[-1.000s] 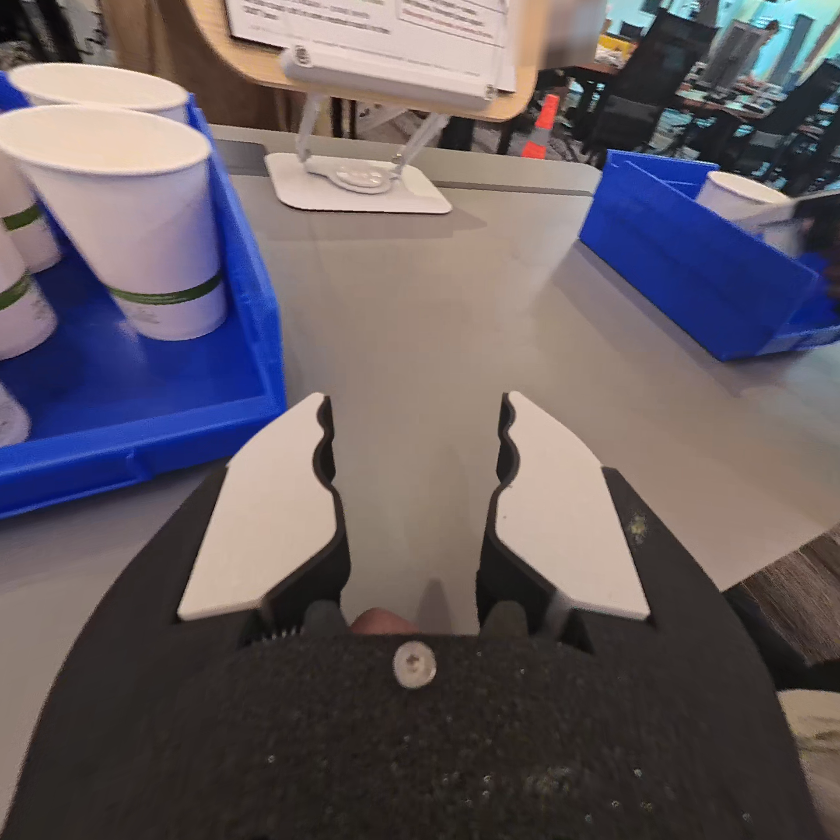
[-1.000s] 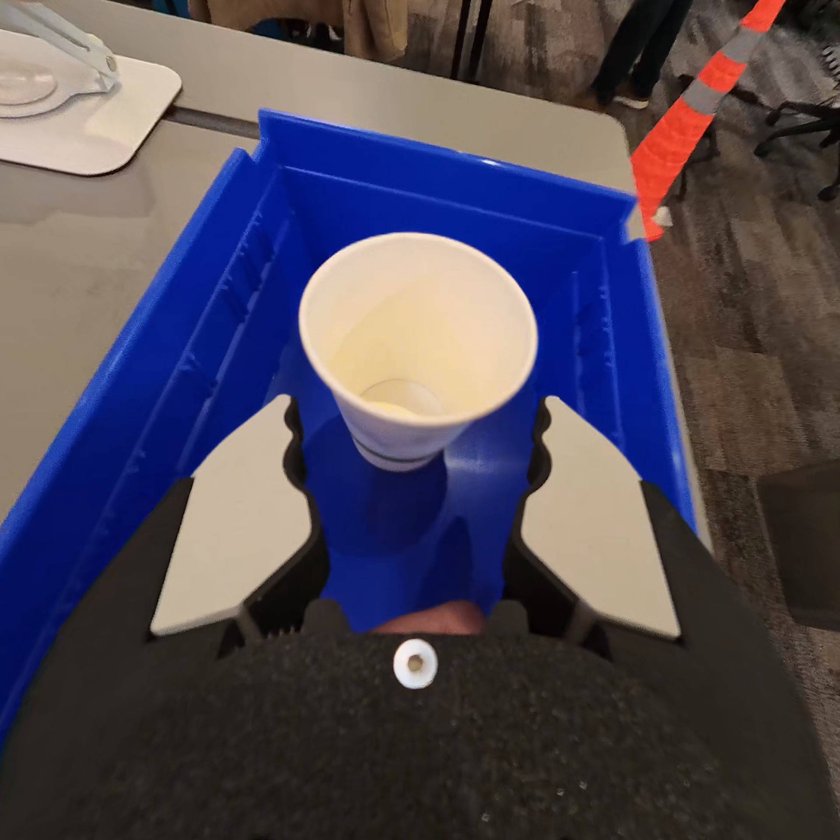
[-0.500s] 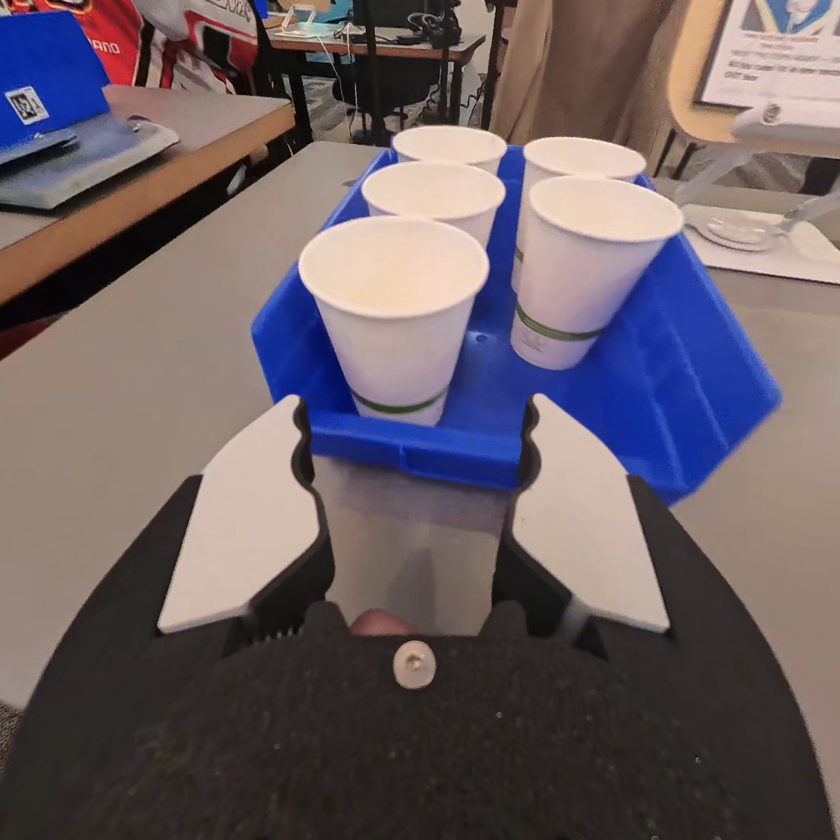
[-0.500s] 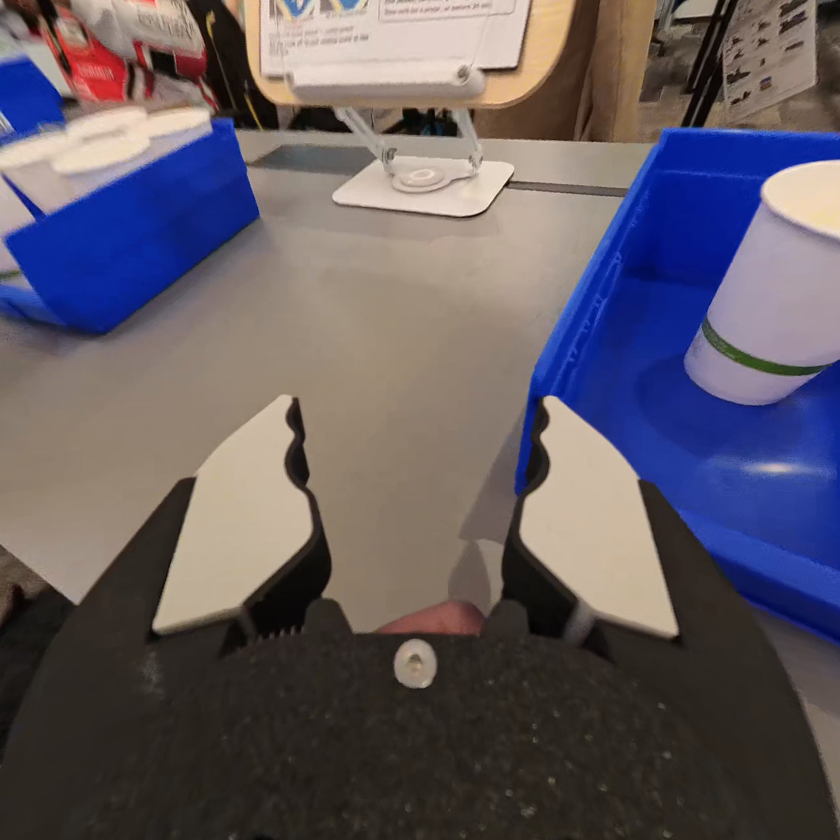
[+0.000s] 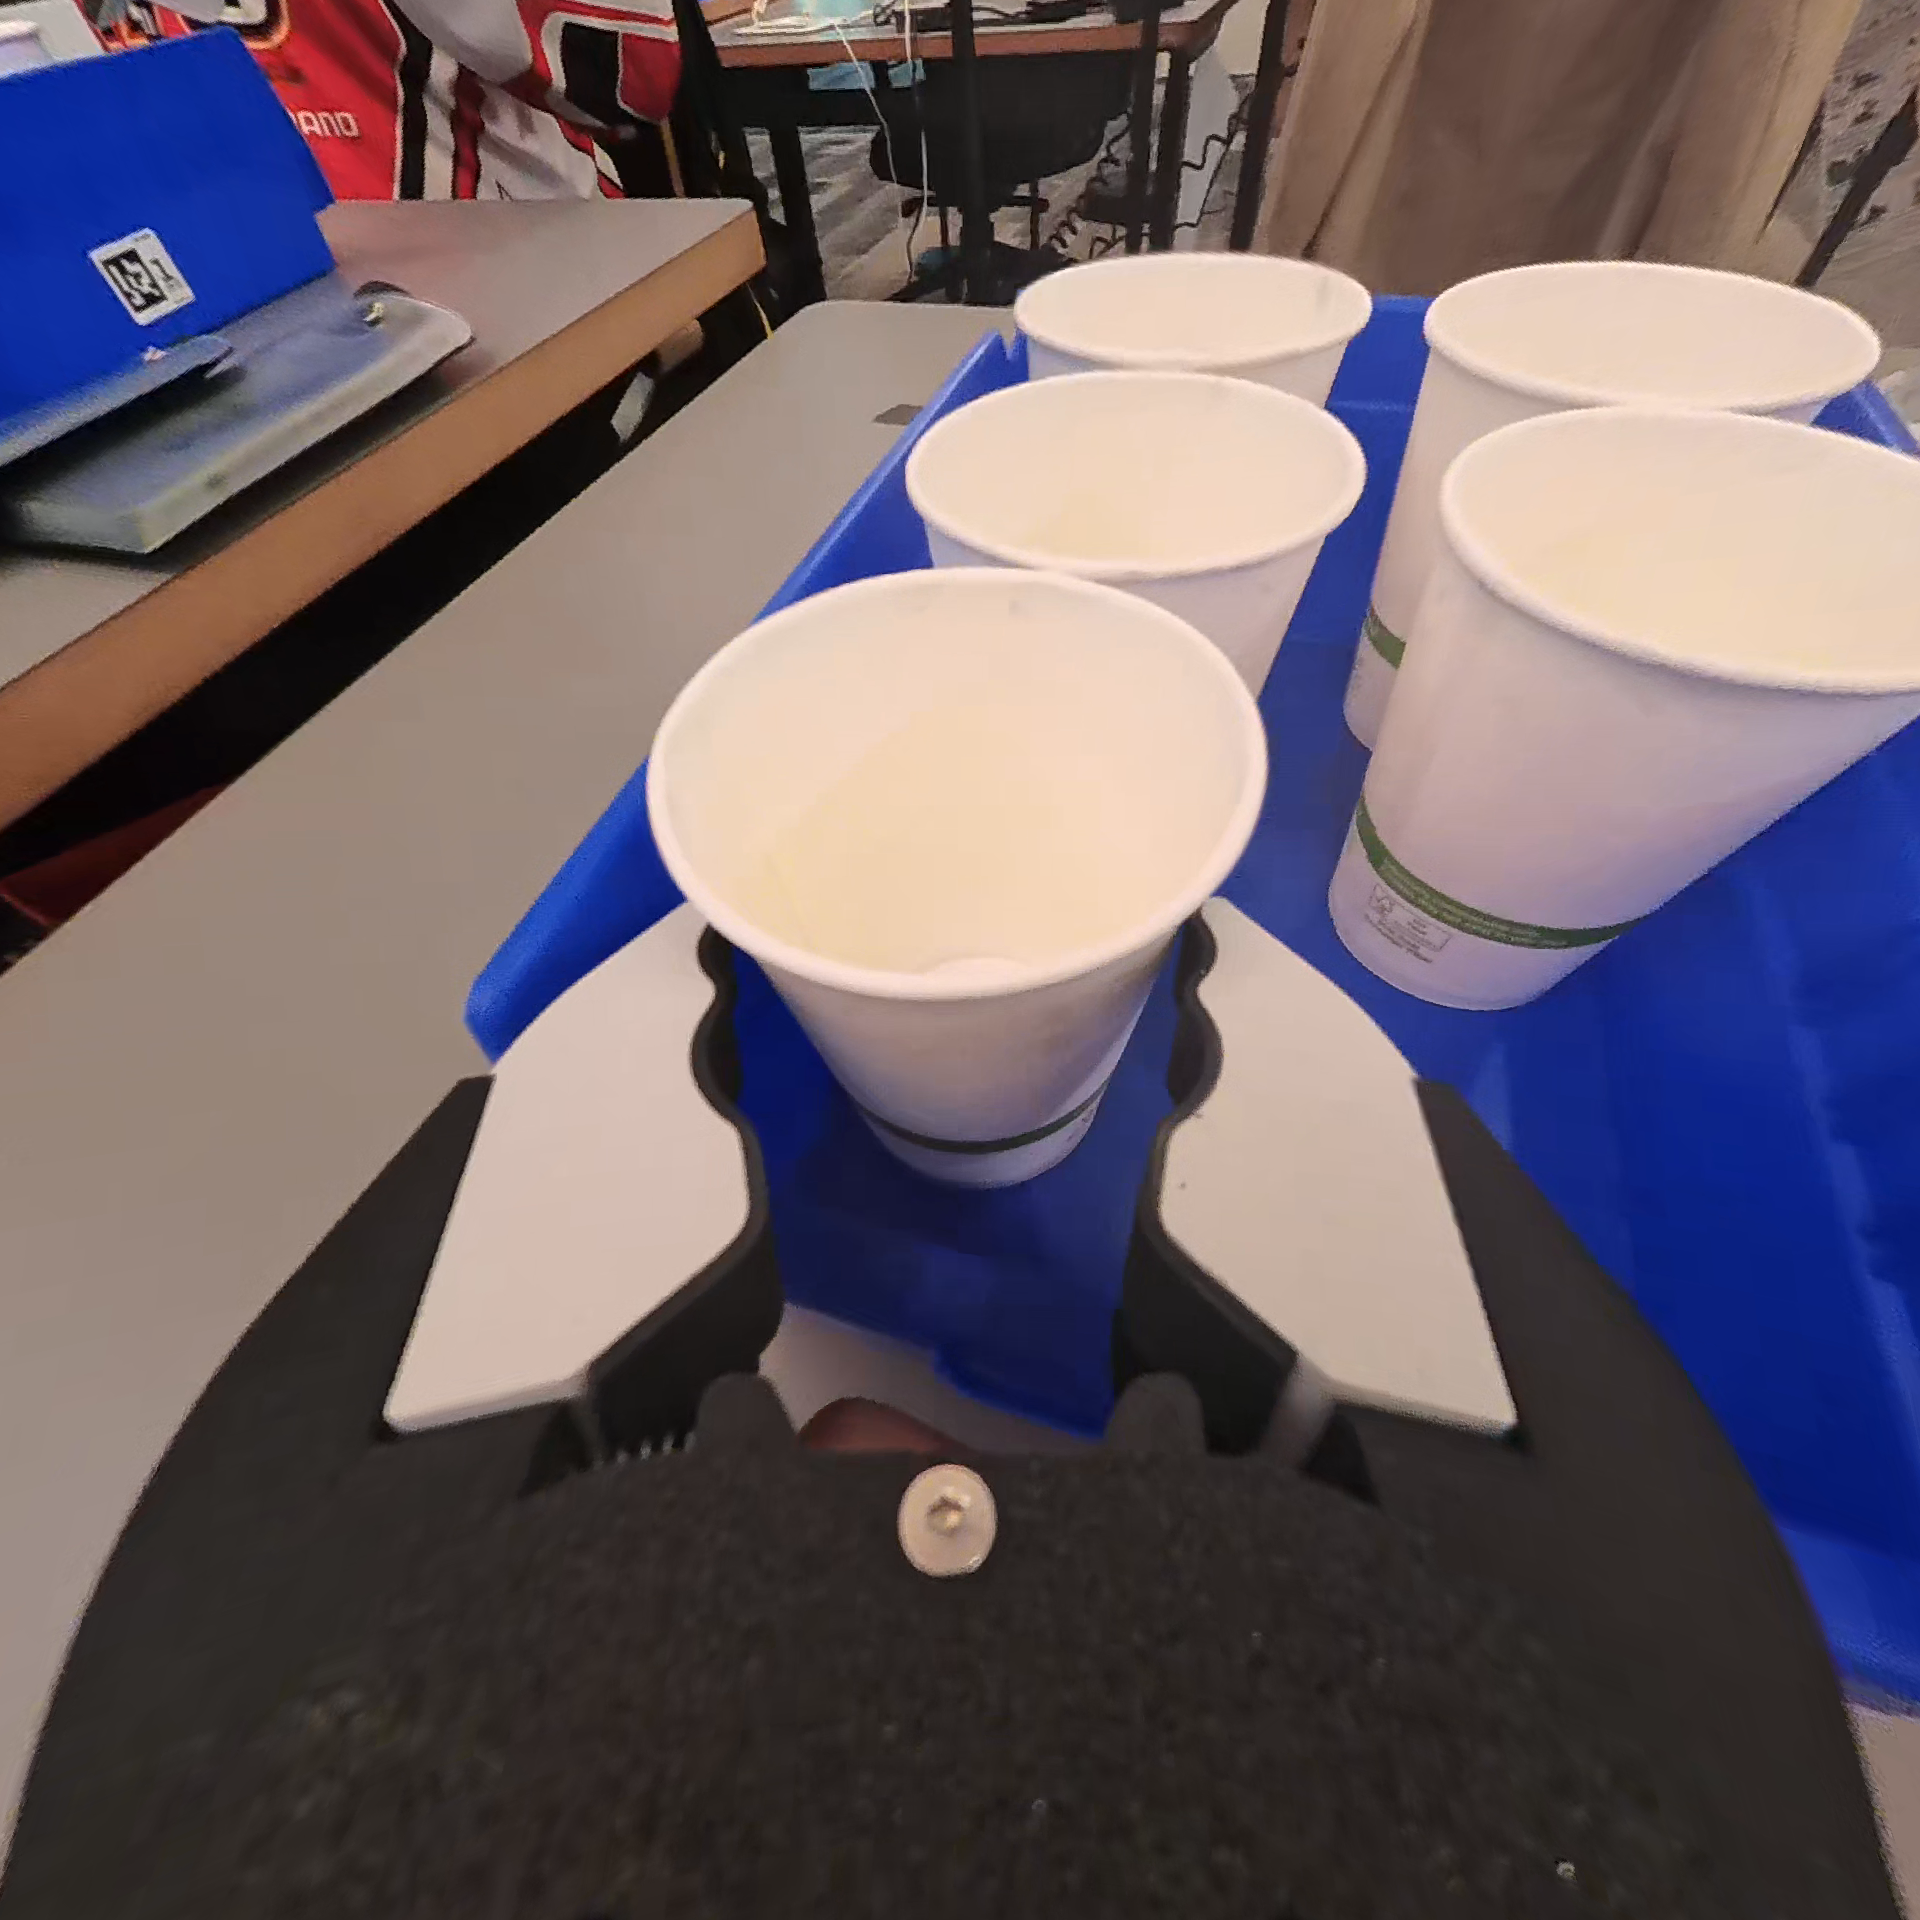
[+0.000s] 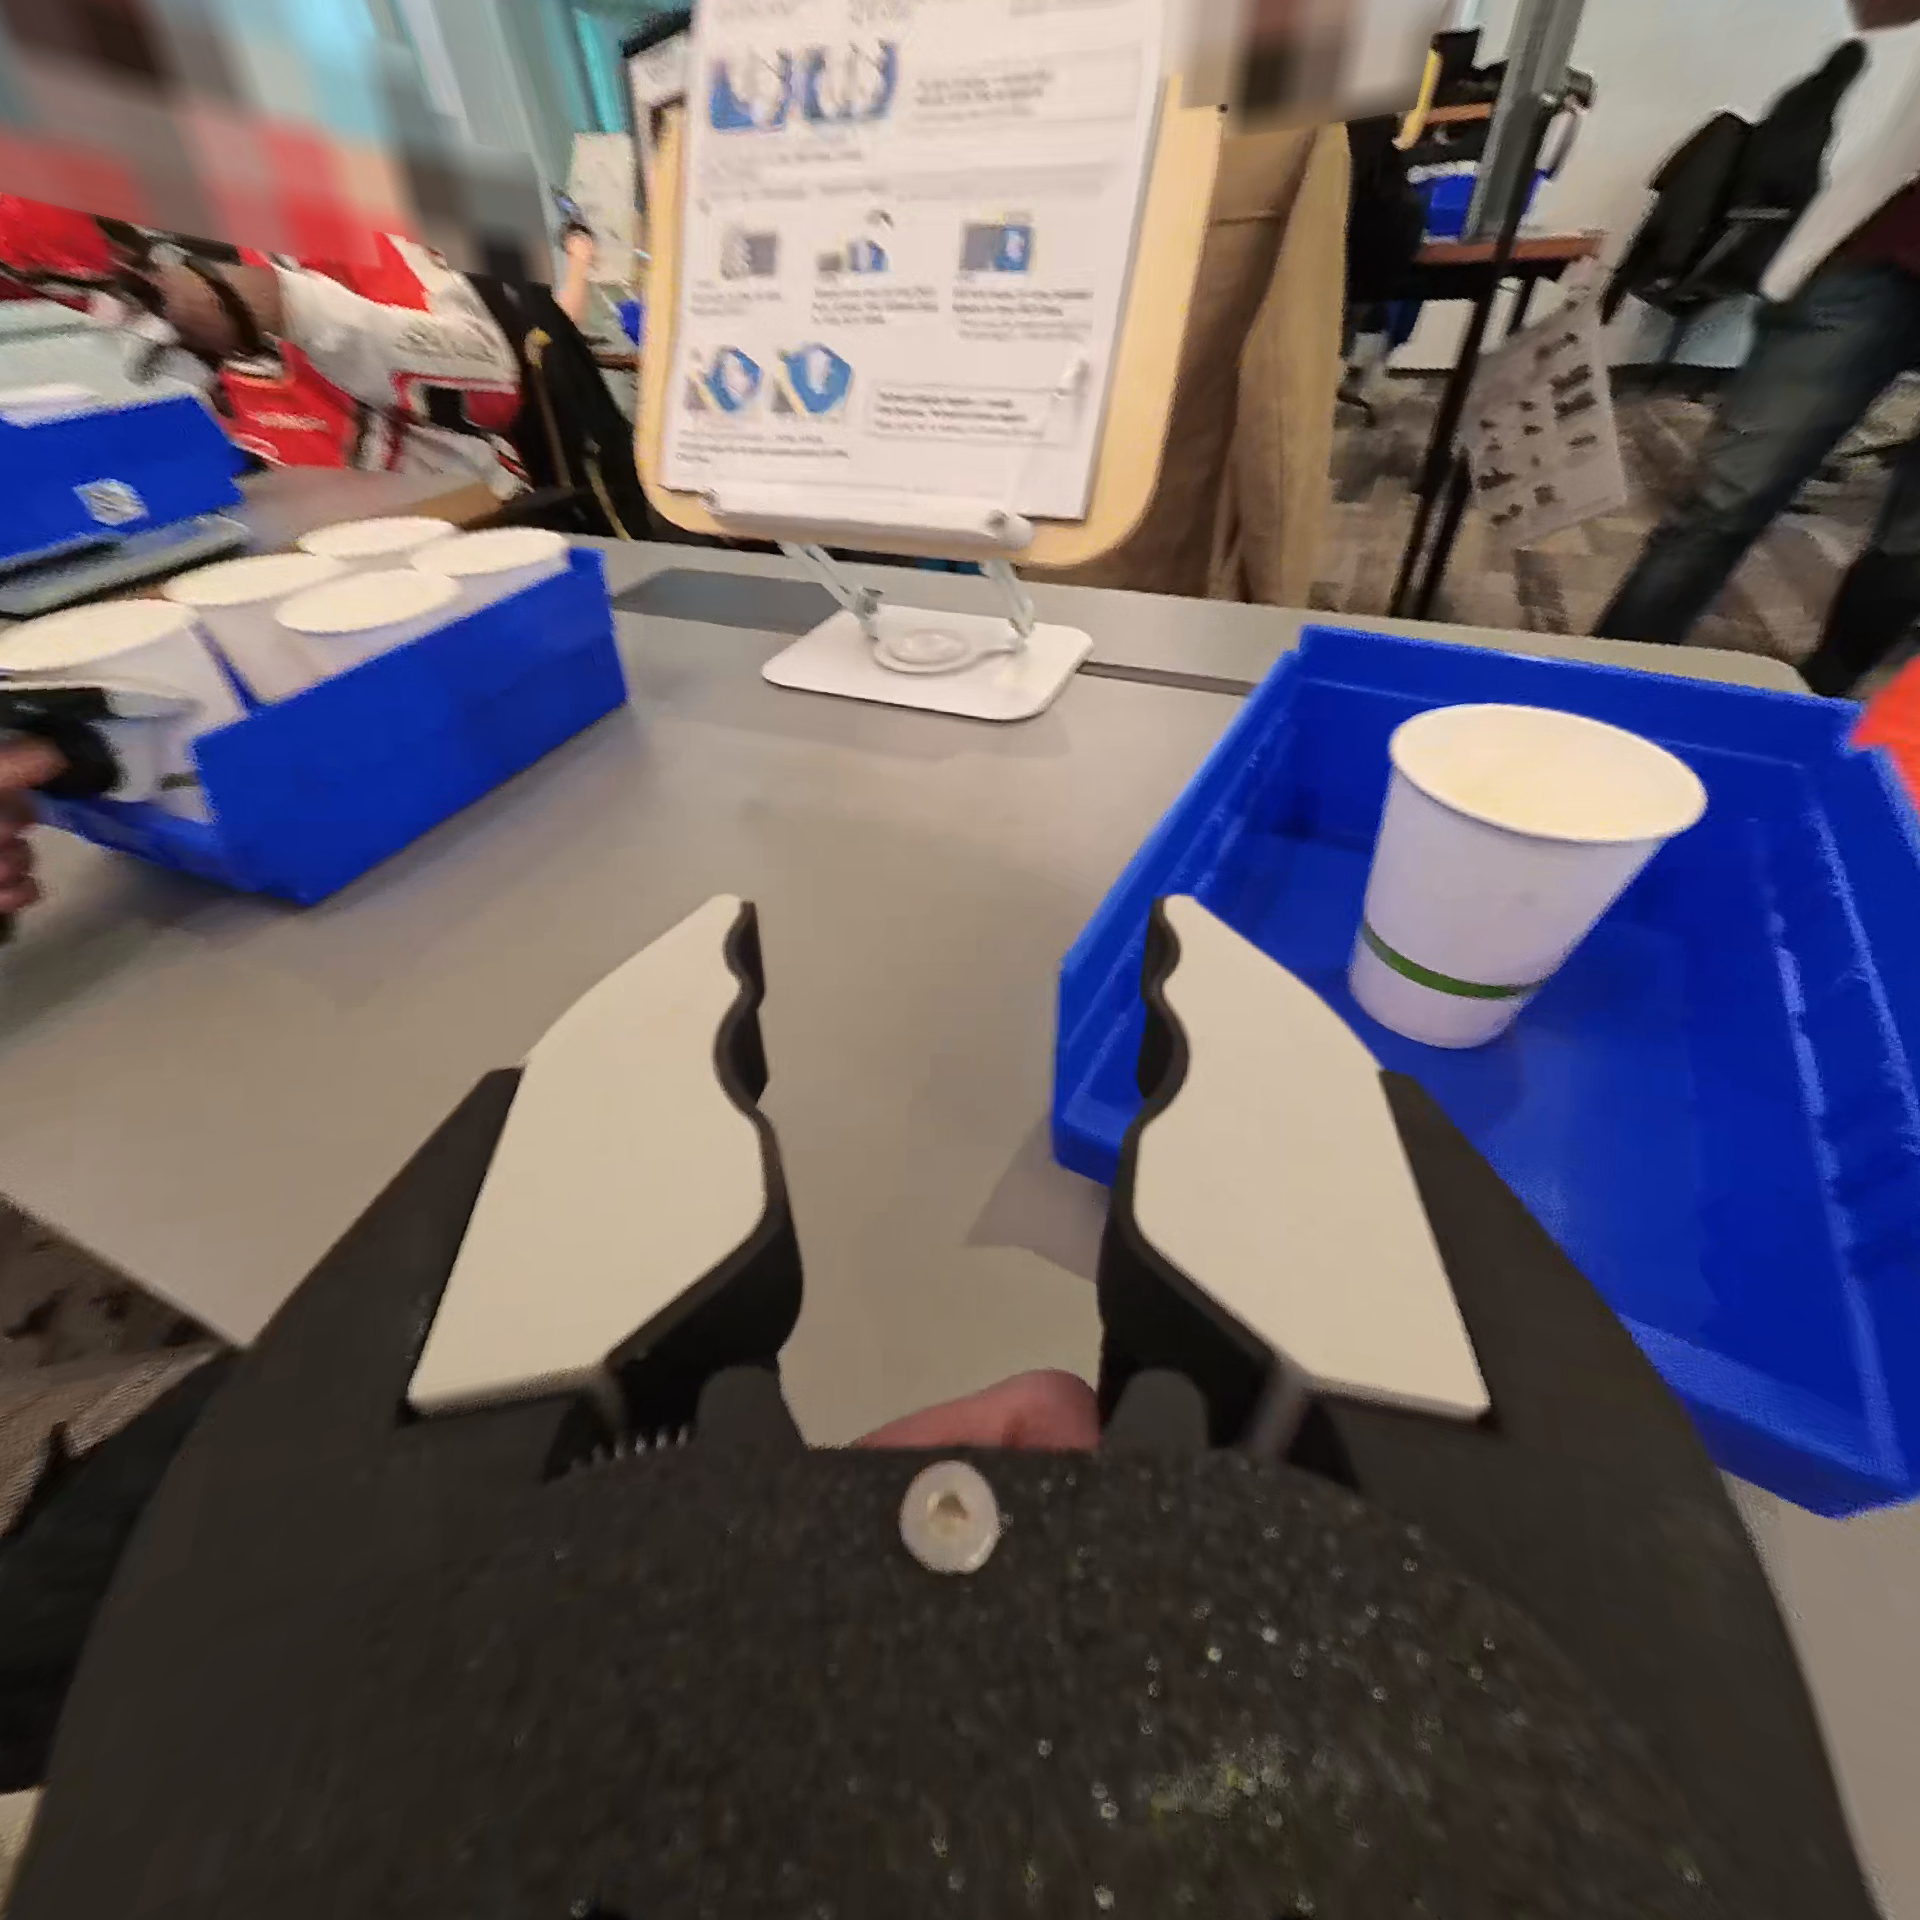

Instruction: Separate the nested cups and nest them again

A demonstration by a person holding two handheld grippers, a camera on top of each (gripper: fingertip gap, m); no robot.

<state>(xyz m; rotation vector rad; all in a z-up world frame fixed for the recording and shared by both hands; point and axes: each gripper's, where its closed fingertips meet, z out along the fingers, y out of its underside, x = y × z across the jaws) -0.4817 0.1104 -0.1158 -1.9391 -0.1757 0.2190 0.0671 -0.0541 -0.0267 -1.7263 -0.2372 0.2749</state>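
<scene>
The left gripper [image 5: 951, 1023] is held apart around the nearest cup [image 5: 951, 862], not yet clamped; in judgement, it should be closed gently below the rim so the paper wall is not crushed. Five upright cups are held in the left blue bin [image 5: 1704, 1195], the others at 12 to 2 o'clock. The right gripper [image 6: 948, 997] hangs apart and empty over the desk [image 6: 883, 883]; at its 2 o'clock, one cup [image 6: 1496, 873] stands in the right blue bin [image 6: 1195, 987].

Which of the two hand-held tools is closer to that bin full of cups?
Left. The left tool straddles the nearest cup in the bin; the right tool hovers over bare table, well away.
</scene>
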